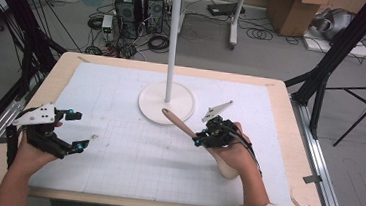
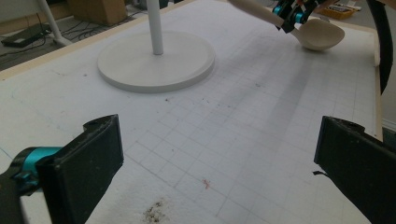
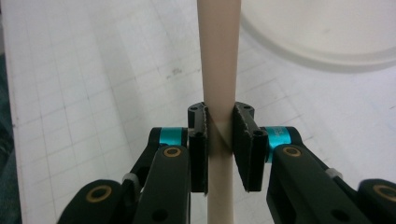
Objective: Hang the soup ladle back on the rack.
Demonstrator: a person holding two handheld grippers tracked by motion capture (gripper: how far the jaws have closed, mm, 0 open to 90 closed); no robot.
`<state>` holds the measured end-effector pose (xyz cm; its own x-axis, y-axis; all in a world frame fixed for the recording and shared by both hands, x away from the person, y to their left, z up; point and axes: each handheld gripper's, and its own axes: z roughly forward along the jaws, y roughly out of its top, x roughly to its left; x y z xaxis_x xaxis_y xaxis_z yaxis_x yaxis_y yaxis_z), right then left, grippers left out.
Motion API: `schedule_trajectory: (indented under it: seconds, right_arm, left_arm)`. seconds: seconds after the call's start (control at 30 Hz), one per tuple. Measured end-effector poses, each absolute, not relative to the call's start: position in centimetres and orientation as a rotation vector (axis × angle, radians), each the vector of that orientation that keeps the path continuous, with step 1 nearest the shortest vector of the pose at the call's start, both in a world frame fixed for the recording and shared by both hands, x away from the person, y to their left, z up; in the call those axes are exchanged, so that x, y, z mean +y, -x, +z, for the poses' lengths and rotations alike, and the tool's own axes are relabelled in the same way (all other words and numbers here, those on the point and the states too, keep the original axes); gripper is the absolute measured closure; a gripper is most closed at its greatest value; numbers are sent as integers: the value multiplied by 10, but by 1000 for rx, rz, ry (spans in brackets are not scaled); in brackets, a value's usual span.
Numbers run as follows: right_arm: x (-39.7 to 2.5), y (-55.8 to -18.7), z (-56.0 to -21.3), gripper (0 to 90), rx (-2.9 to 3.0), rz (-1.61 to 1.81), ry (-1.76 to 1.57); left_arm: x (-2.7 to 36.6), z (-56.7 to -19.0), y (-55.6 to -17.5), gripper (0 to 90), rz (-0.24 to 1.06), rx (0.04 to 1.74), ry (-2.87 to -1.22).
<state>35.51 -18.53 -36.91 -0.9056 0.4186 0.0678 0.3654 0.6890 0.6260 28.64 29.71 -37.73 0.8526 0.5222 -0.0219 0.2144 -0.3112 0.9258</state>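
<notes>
A pale wooden spoon [image 1: 179, 124] is tilted over the white mat, its handle end pointing at the stand's base and its bowl low beneath the person's right hand. My right gripper [image 1: 199, 137] is shut on the handle; the right gripper view shows its pads [image 3: 201, 140] pressing both sides of the spoon handle [image 3: 217, 70]. My left gripper [image 1: 78, 131] hovers at the mat's left side, wide open and empty. In the left gripper view, the left gripper [image 2: 224, 158] faces bare mat, with the spoon bowl [image 2: 322, 35] and the right gripper [image 2: 289, 14] farther off.
A white hook stand [image 1: 171, 57] rises from a round base [image 1: 150, 107] at the mat's middle back. The gridded mat [image 1: 131, 153] covers a wooden table [image 1: 296, 158]. A small dark smudge [image 2: 154, 212] marks the mat. Tripod legs, computers and boxes stand on the floor beyond.
</notes>
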Motion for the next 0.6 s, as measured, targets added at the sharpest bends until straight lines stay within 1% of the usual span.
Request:
schedule_trajectory:
  seconds: [0.3,0.6]
  right_arm:
    - [-198,-350,-354,774,2741,1139,-665]
    - [-199,-348,-338,775,2718,1167,-635]
  left_arm:
    - [296,-378,-287,17,338,548,-1898]
    - [296,-378,-287,17,336,551,-1895]
